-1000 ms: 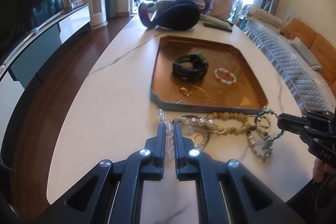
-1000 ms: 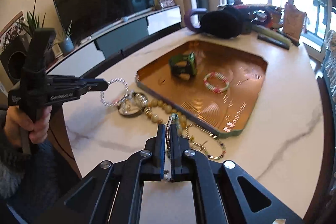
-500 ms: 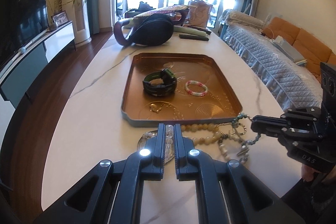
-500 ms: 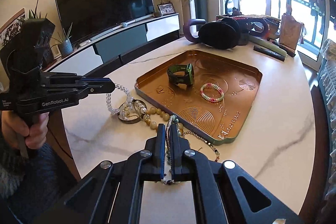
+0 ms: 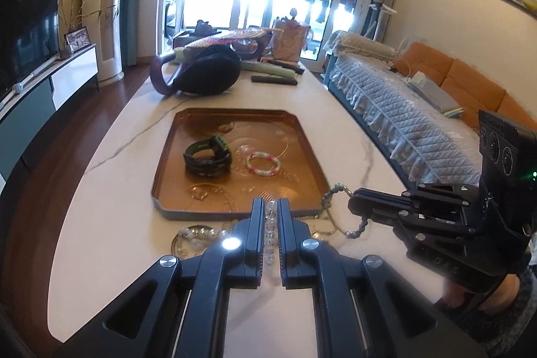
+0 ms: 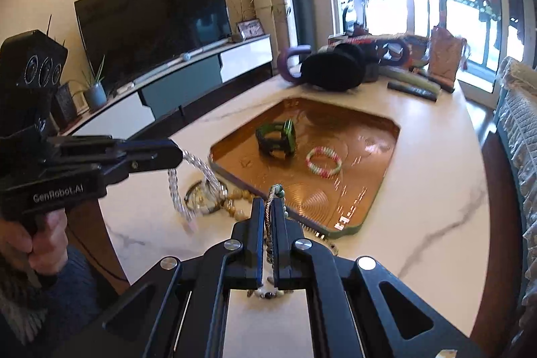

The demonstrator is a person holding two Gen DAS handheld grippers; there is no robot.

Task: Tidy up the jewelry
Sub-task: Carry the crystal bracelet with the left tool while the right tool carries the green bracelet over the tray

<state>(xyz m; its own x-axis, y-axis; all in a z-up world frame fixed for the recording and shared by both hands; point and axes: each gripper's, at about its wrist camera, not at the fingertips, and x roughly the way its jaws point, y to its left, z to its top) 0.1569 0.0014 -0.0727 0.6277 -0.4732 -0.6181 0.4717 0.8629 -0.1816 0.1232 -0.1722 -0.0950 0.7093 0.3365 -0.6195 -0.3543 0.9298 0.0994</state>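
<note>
My left gripper [image 5: 269,207] is shut on a clear crystal bead bracelet [image 5: 269,223], which hangs from it above the table in the right wrist view [image 6: 181,187]. My right gripper [image 6: 268,207] is shut on a silver bangle and a green bead strand [image 6: 273,197]; the strand also dangles in the left wrist view [image 5: 330,193]. Both are held just short of the near edge of the copper tray [image 5: 174,207]. In the tray lie a dark green watch [image 5: 208,156] and a pink-and-green bead bracelet [image 5: 263,163]. Tan beads and a round metal piece [image 6: 208,197] lie on the table before the tray.
The white marble table [image 6: 419,190] has a black bag [image 5: 204,74], remotes and a paper bag at its far end. A quilted sofa [image 5: 402,123] runs along the right. A TV cabinet [image 6: 188,83] stands to the left across the wood floor.
Both grippers have lifted their jewelry off the pile and risen, moving closer to the tray's near edge. The crystal bracelet now hangs free of the table.
</note>
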